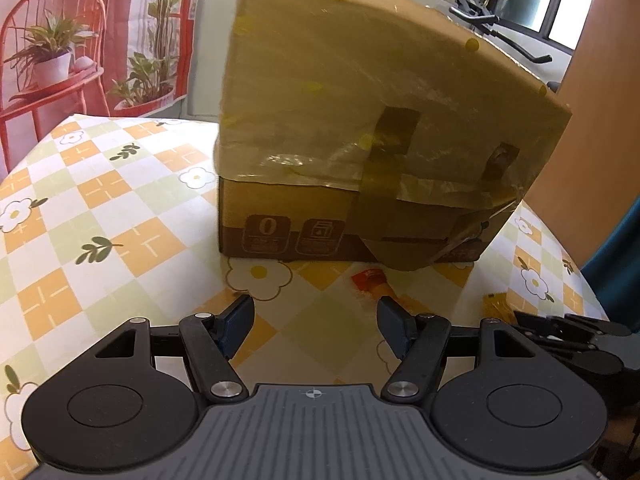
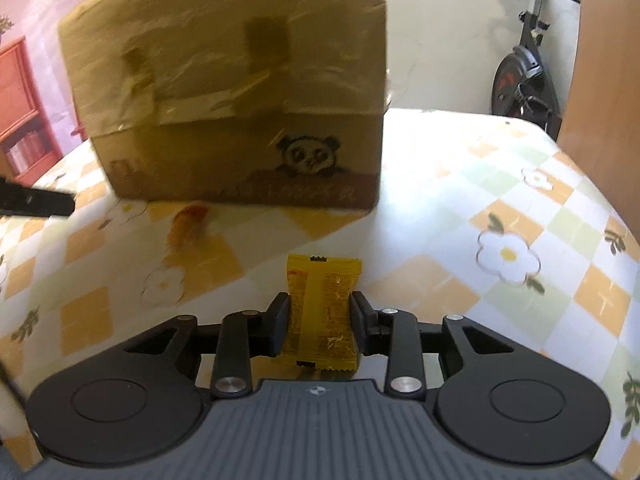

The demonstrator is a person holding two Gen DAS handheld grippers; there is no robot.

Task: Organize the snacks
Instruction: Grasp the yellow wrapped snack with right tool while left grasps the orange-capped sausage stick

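A taped cardboard box point(image 1: 360, 140) stands on the table ahead of both grippers; in the right wrist view point(image 2: 240, 92) it shows a panda drawing. My left gripper point(image 1: 316, 316) is open and empty, low over the table in front of the box. An orange-red snack point(image 1: 370, 282) lies near the box's base, just ahead of my left gripper's right finger; it looks blurred in the right wrist view point(image 2: 188, 226). My right gripper point(image 2: 320, 314) is shut on a yellow snack packet point(image 2: 322, 312), held above the table. That packet's edge point(image 1: 496, 306) shows in the left wrist view.
The table wears a checked orange, green and white cloth with flowers point(image 1: 100, 208). The right gripper's body point(image 1: 576, 340) sits close at the left gripper's right. An exercise bike point(image 2: 524, 80) and a wooden panel point(image 2: 604, 80) stand beyond the table's far right edge.
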